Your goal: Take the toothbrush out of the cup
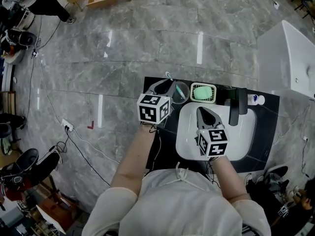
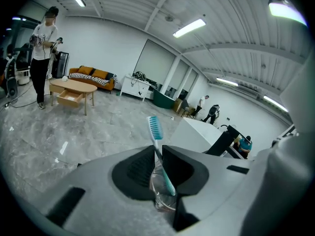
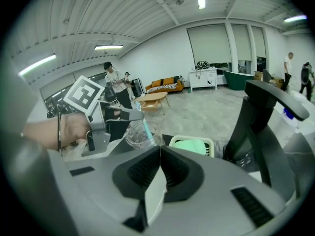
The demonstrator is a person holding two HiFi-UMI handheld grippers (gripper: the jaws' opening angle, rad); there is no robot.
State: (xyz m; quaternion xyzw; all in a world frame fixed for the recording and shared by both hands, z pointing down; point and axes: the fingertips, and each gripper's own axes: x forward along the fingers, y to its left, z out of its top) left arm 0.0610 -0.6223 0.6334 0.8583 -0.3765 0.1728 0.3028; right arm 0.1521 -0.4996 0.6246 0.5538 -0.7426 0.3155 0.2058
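Note:
A clear plastic cup stands on the black mat, left of the sink. A toothbrush with a teal head stands tilted in the cup. My left gripper is at the cup's rim, and its pads pinch the brush handle just below the bristles. In the head view the left gripper sits at the cup's left side. My right gripper is shut with nothing between its pads. It hovers over the white basin, and its view looks across at the cup.
A green soap dish sits right of the cup. A black faucet and a small white bottle stand at the basin's back. The black mat lies on grey stone floor, with a white counter at the right.

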